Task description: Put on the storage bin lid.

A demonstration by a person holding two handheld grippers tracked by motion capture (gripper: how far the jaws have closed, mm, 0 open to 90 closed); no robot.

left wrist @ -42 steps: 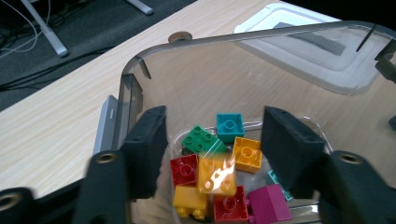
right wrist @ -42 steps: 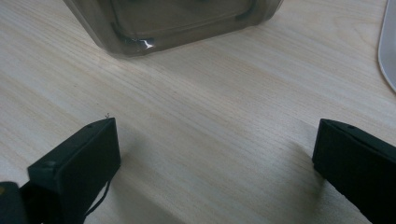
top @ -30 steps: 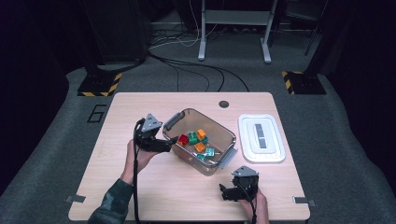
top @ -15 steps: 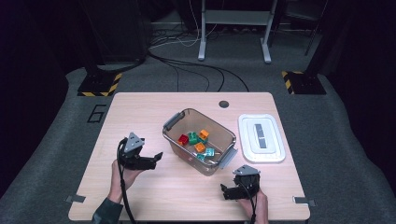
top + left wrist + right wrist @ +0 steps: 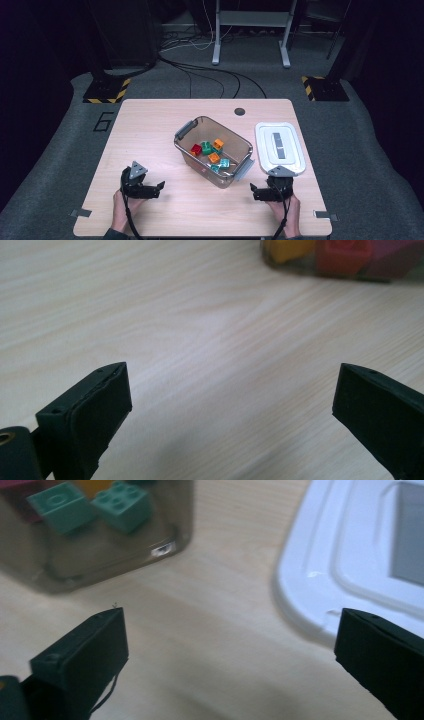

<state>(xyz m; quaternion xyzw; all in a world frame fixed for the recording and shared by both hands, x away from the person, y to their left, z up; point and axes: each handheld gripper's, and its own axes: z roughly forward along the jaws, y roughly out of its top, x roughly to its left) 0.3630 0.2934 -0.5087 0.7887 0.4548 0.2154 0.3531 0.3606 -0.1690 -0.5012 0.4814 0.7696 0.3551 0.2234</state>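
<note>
Both grippers are sitting low over the table [image 5: 150,125] with their jaws spread wide and nothing between them. The left gripper [image 5: 159,188] has just been opening its jaws, and in the left gripper view [image 5: 227,405] bare wood is lying in the gap, with the bottom of the clear bin [image 5: 345,265] and its coloured blocks showing at the top edge. The right gripper [image 5: 252,191] is resting near the table's front right, and in the right gripper view [image 5: 230,645] its jaws are framing bare wood between a corner of the bin [image 5: 125,545] and the rim of the white lid [image 5: 310,605]. Seen from above, the bin [image 5: 186,128] is standing open at the middle of the table, holding red, green, orange and pale blue blocks [image 5: 214,157], and the lid [image 5: 265,150] is lying flat just to its right.
</note>
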